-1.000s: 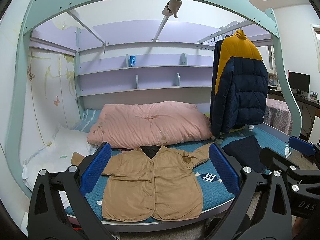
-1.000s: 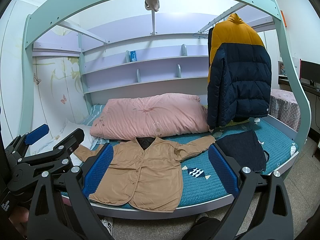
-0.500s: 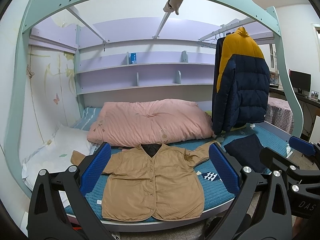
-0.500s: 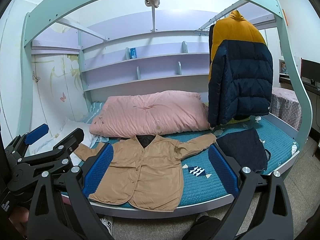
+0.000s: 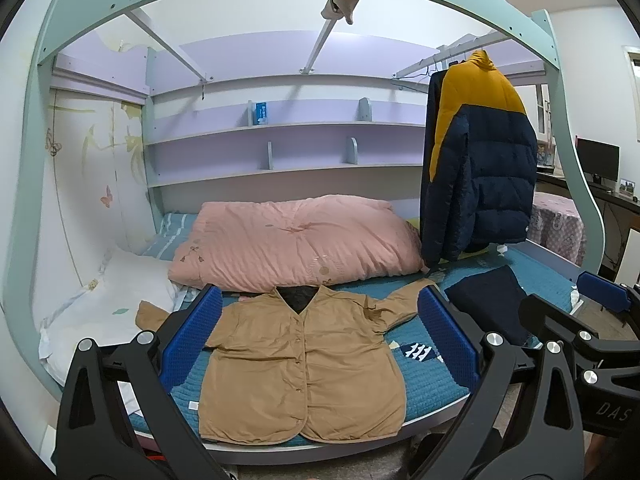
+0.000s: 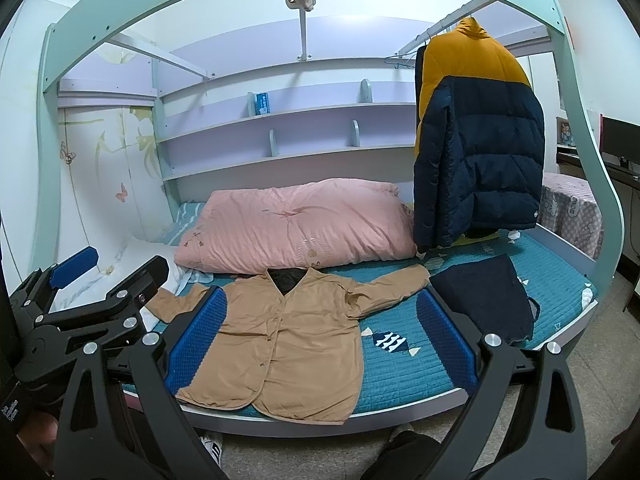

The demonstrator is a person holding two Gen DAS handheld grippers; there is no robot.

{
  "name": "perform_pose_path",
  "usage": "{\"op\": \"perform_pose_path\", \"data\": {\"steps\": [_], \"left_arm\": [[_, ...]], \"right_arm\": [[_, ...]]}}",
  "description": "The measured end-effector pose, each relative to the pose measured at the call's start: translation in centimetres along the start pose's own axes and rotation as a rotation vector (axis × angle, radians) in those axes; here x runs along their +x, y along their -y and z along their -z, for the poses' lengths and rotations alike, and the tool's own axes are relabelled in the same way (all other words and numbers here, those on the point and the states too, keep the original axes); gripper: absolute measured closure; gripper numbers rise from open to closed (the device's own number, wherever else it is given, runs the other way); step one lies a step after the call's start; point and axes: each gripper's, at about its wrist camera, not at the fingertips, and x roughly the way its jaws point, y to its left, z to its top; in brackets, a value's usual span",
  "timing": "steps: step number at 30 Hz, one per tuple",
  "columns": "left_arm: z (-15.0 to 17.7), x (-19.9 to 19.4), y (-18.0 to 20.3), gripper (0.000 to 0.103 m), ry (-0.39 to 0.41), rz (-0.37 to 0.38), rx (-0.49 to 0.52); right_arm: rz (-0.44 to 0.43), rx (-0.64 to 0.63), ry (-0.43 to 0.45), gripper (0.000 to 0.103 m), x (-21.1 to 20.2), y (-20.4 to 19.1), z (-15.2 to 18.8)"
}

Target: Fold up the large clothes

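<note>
A tan button-front jacket [image 5: 300,364] lies flat and face up on the teal bed cover [image 5: 432,380], sleeves spread, hem at the front edge. It also shows in the right wrist view [image 6: 288,336]. My left gripper [image 5: 318,340] is open and empty, held in the air in front of the bed. My right gripper [image 6: 320,340] is open and empty too, also short of the bed. Each gripper shows at the side of the other's view.
A pink quilt [image 5: 296,244] lies behind the jacket. A folded dark garment [image 6: 484,304] sits to its right. A navy and yellow puffer jacket [image 6: 476,132] hangs from a rail. White bedding [image 5: 100,304] lies left. The bed frame arches overhead.
Both grippers have drifted slightly closer to the bed and tilted a little. The jacket has not moved. Both stay open.
</note>
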Motion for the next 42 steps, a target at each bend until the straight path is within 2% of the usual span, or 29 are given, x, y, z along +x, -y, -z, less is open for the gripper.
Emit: {"op": "perform_pose_path", "data": {"steps": [3,4,5,28,35,42], "left_arm": [[-0.1,0.0,0.0,0.005,0.0,0.0,0.0],[0.0,0.1,-0.1,0.005,-0.031,-0.019,-0.007],[0.0,0.0,-0.1,0.005,-0.001,0.0,0.0],[0.1,0.1,-0.1,0.005,-0.002,0.001,0.001],[0.0,0.6,-0.2,0.005,-0.016,0.003,0.004],[-0.3,3.4,-0.7,0.005,-0.043,0.006,0.008]], "right_arm": [[0.001,-0.001,0.002,0.011,0.0,0.0,-0.1],[0.002,-0.001,0.002,0.011,0.0,0.0,-0.1],[0.002,-0.001,0.002,0.011,0.0,0.0,-0.1],[0.001,0.001,-0.004,0.011,-0.1,0.3,-0.1],[0.003,0.005,-0.025,0.011,1.6,0.8,-0.4],[0.006,0.008,-0.053,0.011,4.0,1.0,-0.5]]}}
